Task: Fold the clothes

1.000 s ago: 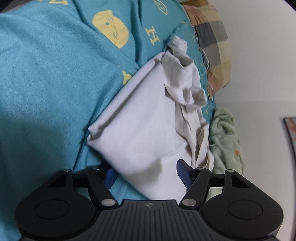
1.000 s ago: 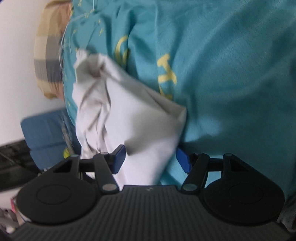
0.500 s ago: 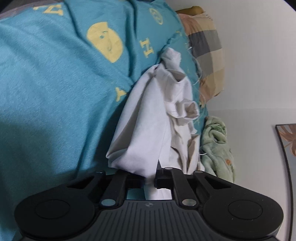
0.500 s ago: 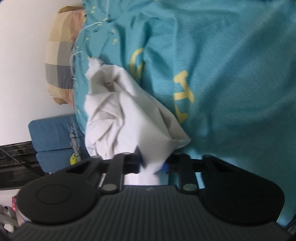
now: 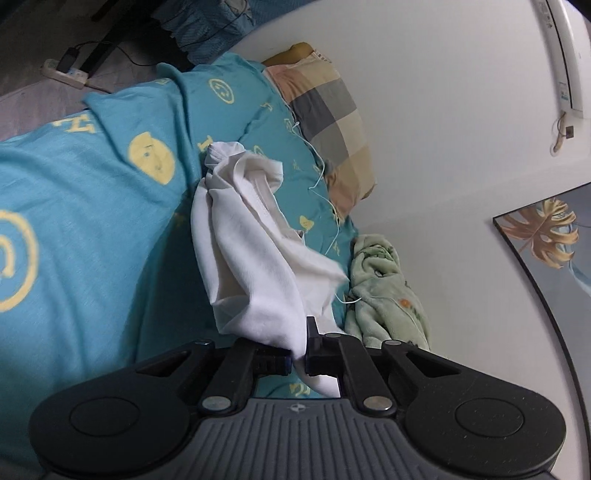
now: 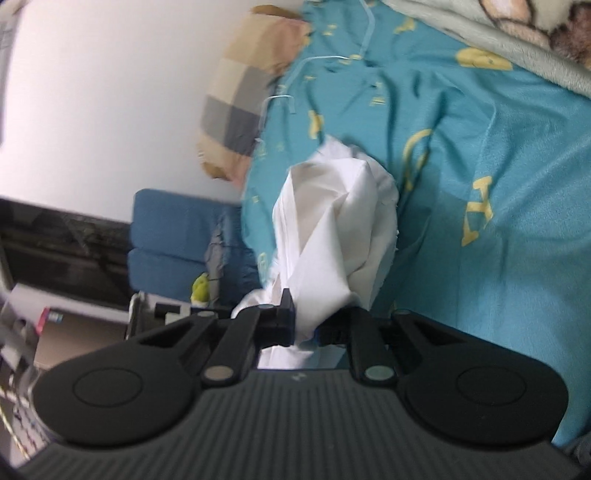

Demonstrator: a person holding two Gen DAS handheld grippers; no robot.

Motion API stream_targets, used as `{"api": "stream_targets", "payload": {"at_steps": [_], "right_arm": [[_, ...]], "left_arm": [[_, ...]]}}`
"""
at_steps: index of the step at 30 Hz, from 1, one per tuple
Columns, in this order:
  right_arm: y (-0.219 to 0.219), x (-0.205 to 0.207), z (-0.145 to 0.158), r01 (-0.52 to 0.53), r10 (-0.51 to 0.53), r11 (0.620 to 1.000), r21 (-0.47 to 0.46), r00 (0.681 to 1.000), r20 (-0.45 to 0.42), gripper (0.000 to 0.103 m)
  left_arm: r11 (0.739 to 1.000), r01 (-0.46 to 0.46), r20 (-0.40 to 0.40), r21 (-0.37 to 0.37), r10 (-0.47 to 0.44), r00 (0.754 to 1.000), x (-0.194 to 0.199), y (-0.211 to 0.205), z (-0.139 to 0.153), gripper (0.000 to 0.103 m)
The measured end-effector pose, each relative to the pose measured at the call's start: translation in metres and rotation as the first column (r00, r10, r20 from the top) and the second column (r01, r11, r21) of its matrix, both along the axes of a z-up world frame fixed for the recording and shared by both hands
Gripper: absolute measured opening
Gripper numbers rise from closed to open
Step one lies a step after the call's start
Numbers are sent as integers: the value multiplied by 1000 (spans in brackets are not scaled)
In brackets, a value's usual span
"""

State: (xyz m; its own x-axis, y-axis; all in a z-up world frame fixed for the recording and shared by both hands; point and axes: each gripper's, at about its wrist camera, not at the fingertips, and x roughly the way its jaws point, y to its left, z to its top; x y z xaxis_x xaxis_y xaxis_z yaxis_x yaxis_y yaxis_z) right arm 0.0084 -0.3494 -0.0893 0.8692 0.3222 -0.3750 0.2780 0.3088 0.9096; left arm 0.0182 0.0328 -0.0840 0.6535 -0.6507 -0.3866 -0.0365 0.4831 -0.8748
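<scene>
A crumpled white garment point(image 5: 255, 251) hangs bunched over the teal bed sheet point(image 5: 74, 229). My left gripper point(image 5: 298, 360) is shut on one edge of it, with cloth pinched between the jaws and a bit sticking out below. In the right wrist view the same white garment point(image 6: 332, 229) hangs from my right gripper point(image 6: 306, 328), which is shut on another edge. The garment is lifted off the sheet and droops away from both grippers in loose folds.
A checked pillow point(image 5: 332, 118) lies at the head of the bed by the white wall. A pale green fleece cloth point(image 5: 388, 291) lies at the bed's edge. A grey blanket point(image 6: 498, 33) covers the far bed corner. Blue cushions point(image 6: 173, 240) and shelves stand beside the bed.
Both grippers closed on the white garment's edges, then lifted it up off the sheet. The cloth now hangs in narrower folds and more of the room shows.
</scene>
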Motion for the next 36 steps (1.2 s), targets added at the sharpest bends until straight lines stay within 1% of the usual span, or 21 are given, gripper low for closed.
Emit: {"api": "stream_targets", "payload": {"at_steps": [1,4,7,9,12,13,18,21,24,27,30,32,34,36], "right_arm": [[4,-4,2,-10,11,1000,-14,1000,12,13],[13,-25,7,-42,43,998,-49,999,23,13],[23,-45,16,-62,64,996,-65,997,38,13],[30,-58,27,-63,68,994,-91,996,50,13],[39,-77,45,-63,72,988,-139,995,65,13],[41,-82,51,-61,72,986,-153,995,70,13],[45,-110,67,-38,51,986,-165,996,76,13],[46,-125,69,-40,52,984,-173,997,64,13],[46,-138,64,-41,50,985,-169,998,46,13],[44,-143,58,-42,48,986,-159,998,29,13],[41,-141,59,-37,41,988,-148,999,27,13],[39,-135,60,-30,34,989,-144,999,25,13],[36,-125,60,-23,24,991,-131,1000,6,13],[32,-110,62,-20,19,993,-113,1000,-11,13]], "left_arm": [[1000,-10,-6,-10,9,1000,-7,6,-1,6],[996,-49,-26,-77,47,999,-30,27,1,6],[992,-70,-20,-105,68,997,-48,40,14,6],[993,-73,-4,-94,73,997,-62,44,28,6],[997,-68,43,-28,69,997,-81,41,51,6],[998,-67,46,-18,68,997,-88,40,55,6],[998,-67,33,-11,67,997,-119,43,64,6],[997,-69,13,-26,70,997,-135,48,65,6],[998,-62,0,-8,62,998,-147,48,67,6],[998,-58,-4,-3,58,998,-149,46,69,6],[998,-59,7,-15,59,998,-141,41,72,7],[998,-57,-1,-18,57,998,-129,37,76,7],[997,-69,-20,-21,69,997,-114,33,80,7],[997,-78,-29,-20,78,997,-89,27,84,7]]}}
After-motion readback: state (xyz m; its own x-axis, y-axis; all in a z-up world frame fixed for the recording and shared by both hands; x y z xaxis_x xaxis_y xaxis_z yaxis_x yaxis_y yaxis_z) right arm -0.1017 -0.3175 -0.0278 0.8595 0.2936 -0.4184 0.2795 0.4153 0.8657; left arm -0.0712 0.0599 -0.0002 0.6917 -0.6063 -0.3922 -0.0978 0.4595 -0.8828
